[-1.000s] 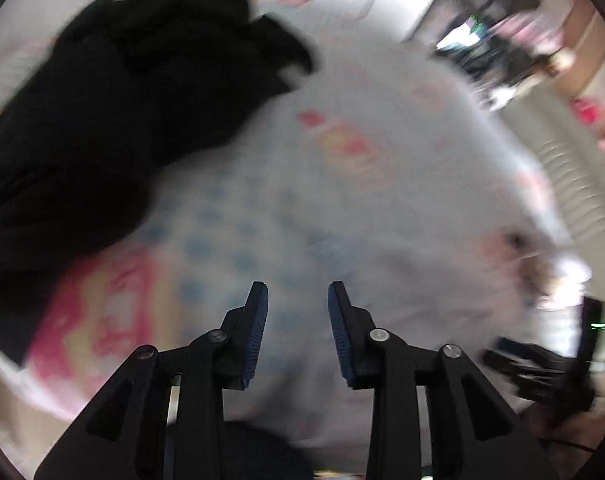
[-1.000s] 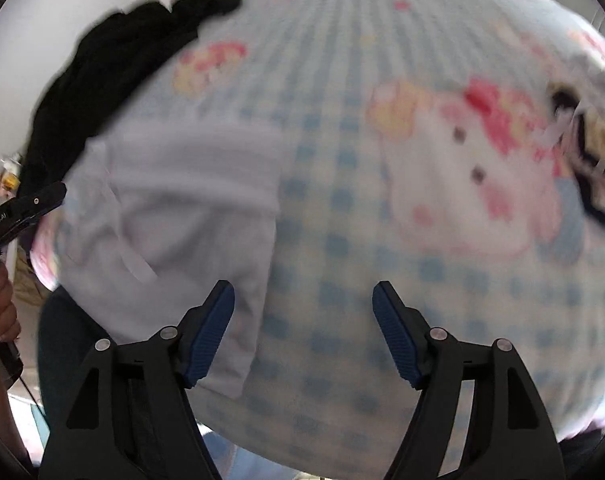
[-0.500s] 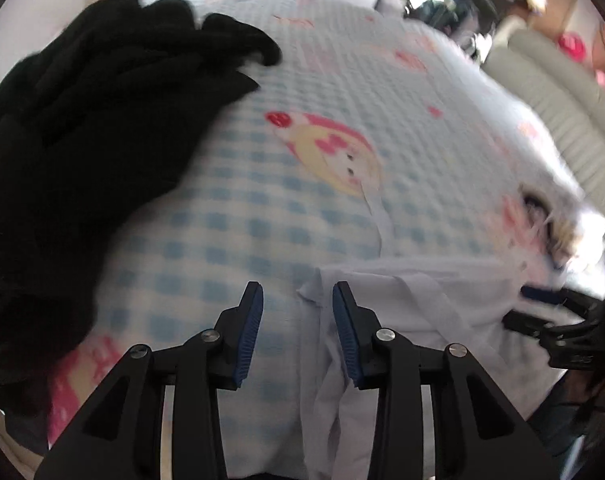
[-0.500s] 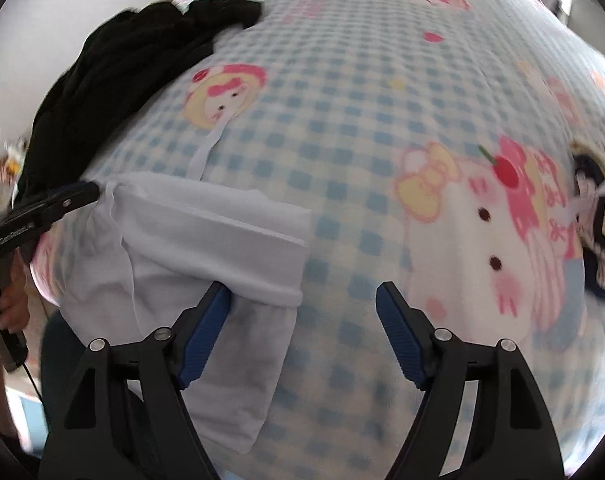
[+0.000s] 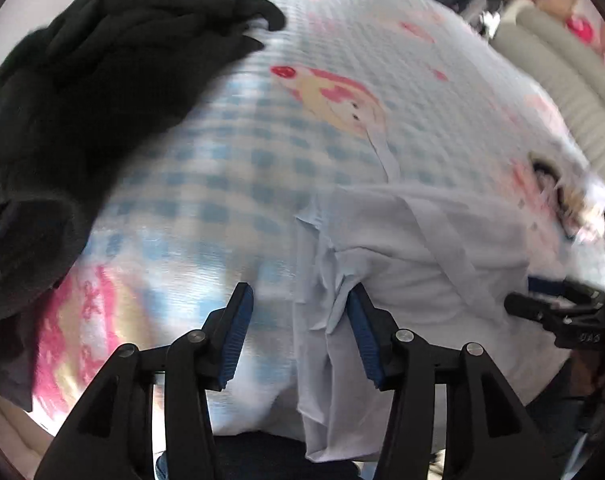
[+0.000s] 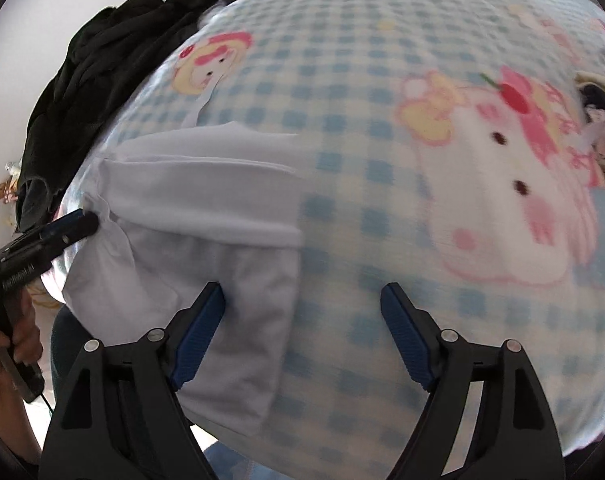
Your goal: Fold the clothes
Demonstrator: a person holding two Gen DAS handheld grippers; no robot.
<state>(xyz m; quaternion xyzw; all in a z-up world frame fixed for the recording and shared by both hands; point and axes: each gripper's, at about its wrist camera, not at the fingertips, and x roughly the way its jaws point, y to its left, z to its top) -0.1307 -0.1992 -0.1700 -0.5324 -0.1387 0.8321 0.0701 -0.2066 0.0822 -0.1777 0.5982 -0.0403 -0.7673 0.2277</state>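
A folded white garment lies at the near edge of a bed covered by a blue checked blanket. The left tool stands open, its 2 fingers apart over the garment's left edge, gripping nothing. The right tool is spread wide and empty, its left finger over the garment. Black clothes are piled at 10 o'clock.

Left gripper, right gripper: fingers apart.
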